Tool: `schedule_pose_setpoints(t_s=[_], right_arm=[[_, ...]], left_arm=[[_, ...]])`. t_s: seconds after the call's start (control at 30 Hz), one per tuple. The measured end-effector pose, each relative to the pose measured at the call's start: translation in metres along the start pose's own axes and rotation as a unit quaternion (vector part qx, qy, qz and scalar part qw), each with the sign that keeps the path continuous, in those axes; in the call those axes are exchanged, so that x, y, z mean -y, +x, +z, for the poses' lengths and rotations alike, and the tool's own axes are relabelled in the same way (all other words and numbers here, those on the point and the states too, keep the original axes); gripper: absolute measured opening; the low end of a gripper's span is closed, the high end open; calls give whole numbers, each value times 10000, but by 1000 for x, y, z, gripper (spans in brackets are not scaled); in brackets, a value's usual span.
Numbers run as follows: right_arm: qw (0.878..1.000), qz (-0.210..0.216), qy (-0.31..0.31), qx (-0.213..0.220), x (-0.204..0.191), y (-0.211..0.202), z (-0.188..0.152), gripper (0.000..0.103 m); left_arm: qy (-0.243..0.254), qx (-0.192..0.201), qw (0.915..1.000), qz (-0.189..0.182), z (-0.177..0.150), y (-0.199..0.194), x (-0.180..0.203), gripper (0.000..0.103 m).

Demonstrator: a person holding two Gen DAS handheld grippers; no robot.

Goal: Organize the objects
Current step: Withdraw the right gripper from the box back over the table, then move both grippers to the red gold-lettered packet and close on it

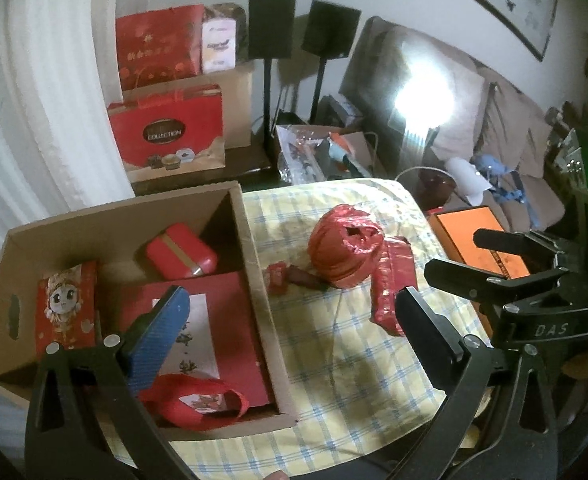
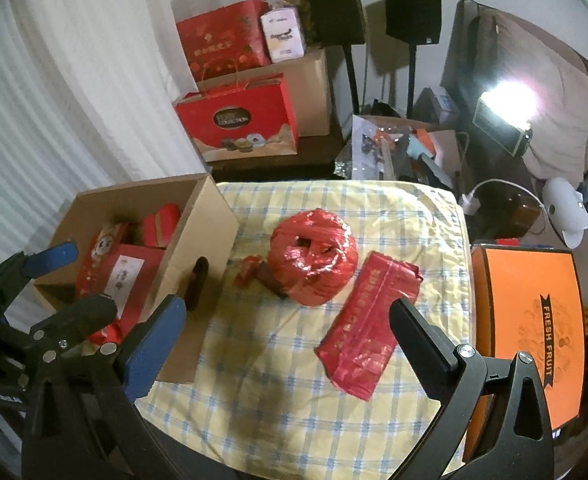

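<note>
My right gripper (image 2: 290, 328) hangs with its jaws spread wide and nothing between them, above the near part of the cloth (image 2: 294, 412). My left gripper (image 1: 290, 320) is likewise agape and empty, its blue finger (image 1: 162, 328) over the box (image 1: 262, 280).

The flat red packet (image 2: 367, 320) lies just ahead of my right jaws, angled, with its far end just beside the round red bundle (image 2: 311, 256). I judge it the next thing to pack. I'd turn the wrist so the fingers cross its short width, come down near its middle, and close gently: the foil looks slippery and crushable. Then I'd lift before swinging left, so the packet doesn't drag the bundle or the small red scrap (image 2: 250, 268) beside it.

The box sits at the table's left edge and already holds a cartoon-face carton (image 1: 68, 304), a red tin (image 1: 182, 250), a flat red card box (image 1: 214, 320) and a red bag (image 1: 198, 404). Free room looks scant, so I'd lay the packet flat on top.

The checked cloth is soft and wrinkled, so it may bunch under a low approach. An orange fruit box (image 2: 525, 332) stands off the right edge. Beyond are gift bags (image 2: 238, 120), two speakers on stands (image 2: 333, 12), a sofa (image 1: 493, 120) and a glaring lamp (image 2: 505, 100).
</note>
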State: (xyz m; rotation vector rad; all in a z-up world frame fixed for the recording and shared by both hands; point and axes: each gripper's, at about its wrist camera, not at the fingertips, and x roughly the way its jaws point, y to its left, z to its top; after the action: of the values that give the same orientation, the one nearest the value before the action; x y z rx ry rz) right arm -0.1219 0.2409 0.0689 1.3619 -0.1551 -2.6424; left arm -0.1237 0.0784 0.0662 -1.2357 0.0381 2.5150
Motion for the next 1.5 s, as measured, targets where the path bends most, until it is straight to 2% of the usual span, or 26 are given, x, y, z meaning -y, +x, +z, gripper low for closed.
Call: schedule_pose_setpoints(t_s=[0.4, 0.53, 0.67, 0.73, 0.9, 0.97, 1.1, 1.27, 1.33, 1.4, 1.5], right_arm=[[9996, -231, 96, 90, 22, -10, -15, 102], [9987, -476, 189, 79, 43, -9, -25, 102], [9980, -569, 274, 64, 57, -6, -33, 102], [9965, -774, 315, 84, 69, -4, -42, 102], [9956, -780, 519, -14, 91, 9, -57, 102], [9954, -746, 592, -83, 97, 15, -62, 100], [9953, -737, 602, -173, 103, 24, -68, 94], [9956, -492, 717, -355, 113, 41, -75, 86], [9950, -345, 797, -487, 117, 49, -78, 78], [9944, -269, 847, -566, 120, 55, -80, 72], [9935, -193, 926, -625, 123, 62, -82, 70]], left_arm=[[181, 89, 9998, -35, -10, 1, 29, 102], [198, 75, 9996, -168, -16, 9, 41, 102], [29, 25, 9989, -461, -21, 22, 49, 102], [-37, -94, 9980, -621, -24, 31, 54, 101], [96, -281, 9975, -641, -34, 51, 73, 93], [142, -378, 9969, -675, -38, 59, 79, 92], [265, -591, 9958, -646, -43, 77, 90, 79], [188, -802, 9940, -718, -47, 99, 93, 79], [228, -904, 9930, -724, -50, 107, 96, 79], [241, -959, 9925, -720, -51, 114, 97, 73], [171, -1055, 9913, -763, -54, 127, 98, 71]])
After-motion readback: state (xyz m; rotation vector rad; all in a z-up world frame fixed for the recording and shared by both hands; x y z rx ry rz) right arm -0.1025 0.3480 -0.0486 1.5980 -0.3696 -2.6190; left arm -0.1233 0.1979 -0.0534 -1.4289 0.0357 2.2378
